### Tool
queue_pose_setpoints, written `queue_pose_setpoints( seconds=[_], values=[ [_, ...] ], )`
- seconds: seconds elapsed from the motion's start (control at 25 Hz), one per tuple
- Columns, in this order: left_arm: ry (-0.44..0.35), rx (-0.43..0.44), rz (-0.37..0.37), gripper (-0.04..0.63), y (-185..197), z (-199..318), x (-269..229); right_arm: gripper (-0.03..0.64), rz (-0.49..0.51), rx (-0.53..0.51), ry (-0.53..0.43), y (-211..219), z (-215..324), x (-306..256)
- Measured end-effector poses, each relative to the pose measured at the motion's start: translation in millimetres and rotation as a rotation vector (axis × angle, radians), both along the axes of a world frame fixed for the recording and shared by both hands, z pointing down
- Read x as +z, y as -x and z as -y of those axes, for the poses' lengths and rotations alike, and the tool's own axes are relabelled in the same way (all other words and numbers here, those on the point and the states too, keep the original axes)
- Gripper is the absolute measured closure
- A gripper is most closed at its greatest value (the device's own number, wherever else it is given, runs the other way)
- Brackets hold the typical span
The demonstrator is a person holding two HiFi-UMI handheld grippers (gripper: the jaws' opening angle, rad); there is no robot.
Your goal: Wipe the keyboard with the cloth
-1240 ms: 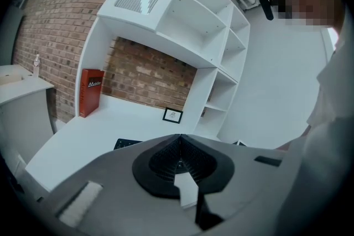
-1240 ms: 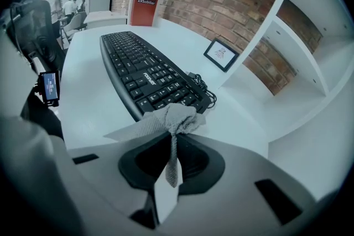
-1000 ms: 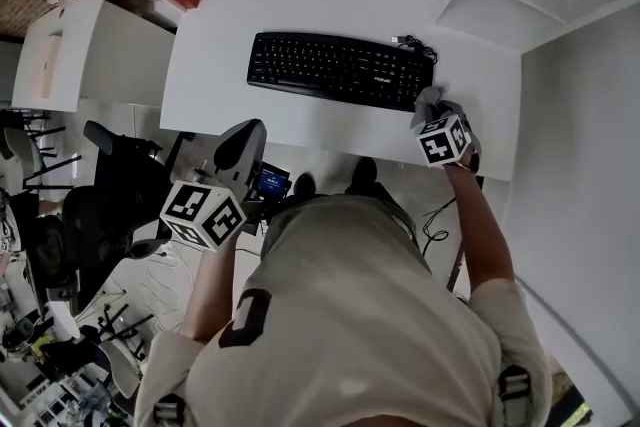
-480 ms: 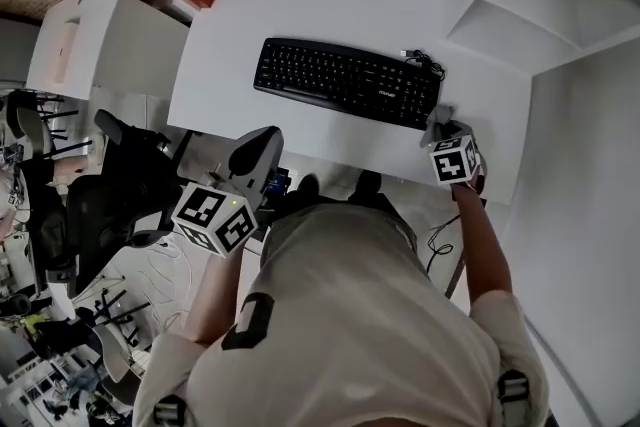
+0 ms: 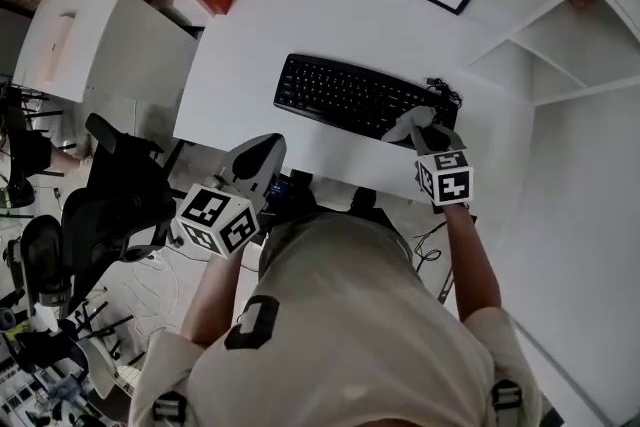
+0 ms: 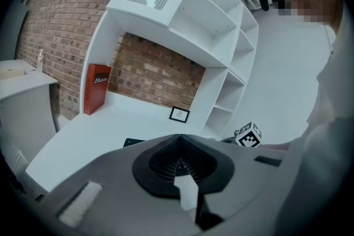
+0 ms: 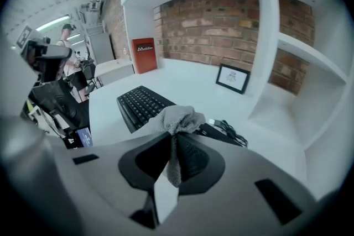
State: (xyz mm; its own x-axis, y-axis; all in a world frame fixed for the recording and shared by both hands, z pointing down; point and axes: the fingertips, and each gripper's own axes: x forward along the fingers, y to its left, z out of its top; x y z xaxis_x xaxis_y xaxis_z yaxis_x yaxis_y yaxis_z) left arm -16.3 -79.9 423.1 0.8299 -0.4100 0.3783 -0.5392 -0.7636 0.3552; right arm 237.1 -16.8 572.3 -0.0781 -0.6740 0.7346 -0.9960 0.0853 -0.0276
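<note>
Grey cloth (image 7: 180, 118): soft, limp and light by our judgement; it bunches and does not hold a shape. We note the right gripper (image 7: 173, 140) has its fingers clamped on a fold of it, with the loose wad sticking out just past the tips. We judge this hold sound: the wad ahead of the tips is what should meet the keys, whereas a hold nearer an edge would let it flap.

We see the keyboard (image 7: 141, 105) just beyond and to the left of the fingers, its right end under the wad. Whether cloth touches keys we cannot tell. It looks stiff and light, so we expect it may slide under a hard push.

We log a cable (image 7: 228, 129) coiled right of the tips, close enough to snag. A frame (image 7: 233, 78) and a red book (image 7: 144, 54) stand well beyond, out of the way.

On the left gripper (image 6: 178, 136) the fingers are together with nothing between them; the desk (image 6: 94, 130) lies ahead of its tips.
</note>
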Motion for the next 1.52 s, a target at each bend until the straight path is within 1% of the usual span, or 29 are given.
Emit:
queue_pose_setpoints(
  seconds=[0.16, 0.32, 0.44, 0.56, 0.68, 0.76, 0.88, 1.04, 1.16, 1.28, 1.44, 1.52],
  values=[
    [0.005, 0.02, -0.039, 0.591, 27, 32, 2, 0.591, -0.056, -0.117, 0.02, 65, 65, 1],
    [0.021, 0.015, -0.071, 0.591, 54, 63, 4, 0.591, -0.092, -0.199, 0.049, 122, 142, 12],
    [0.048, 0.008, -0.078, 0.591, 74, 75, 11, 0.591, -0.127, -0.256, 0.062, 158, 188, 17],
    [0.073, 0.0, -0.072, 0.591, 92, 85, 18, 0.591, -0.15, -0.293, 0.098, 185, 220, 28],
    [0.097, -0.022, -0.067, 0.591, 103, 93, 26, 0.591, -0.177, -0.325, 0.146, 196, 238, 44],
    [0.109, -0.034, -0.066, 0.591, 108, 95, 29, 0.591, -0.214, -0.344, 0.174, 198, 244, 56],
    [0.126, -0.04, -0.055, 0.591, 115, 99, 36, 0.591, -0.263, -0.359, 0.185, 197, 252, 63],
    [0.142, -0.054, -0.051, 0.591, 123, 105, 42, 0.591, -0.3, -0.371, 0.197, 202, 260, 65],
    [0.144, -0.051, -0.061, 0.591, 120, 110, 42, 0.592, -0.321, -0.387, 0.189, 204, 260, 65],
    [0.144, -0.037, -0.065, 0.591, 113, 112, 41, 0.591, -0.303, -0.397, 0.189, 206, 259, 65],
    [0.139, -0.025, -0.062, 0.591, 105, 115, 40, 0.591, -0.363, -0.46, 0.212, 208, 257, 68],
    [0.137, -0.022, -0.058, 0.591, 102, 114, 38, 0.592, -0.377, -0.473, 0.216, 207, 258, 69]
  ],
)
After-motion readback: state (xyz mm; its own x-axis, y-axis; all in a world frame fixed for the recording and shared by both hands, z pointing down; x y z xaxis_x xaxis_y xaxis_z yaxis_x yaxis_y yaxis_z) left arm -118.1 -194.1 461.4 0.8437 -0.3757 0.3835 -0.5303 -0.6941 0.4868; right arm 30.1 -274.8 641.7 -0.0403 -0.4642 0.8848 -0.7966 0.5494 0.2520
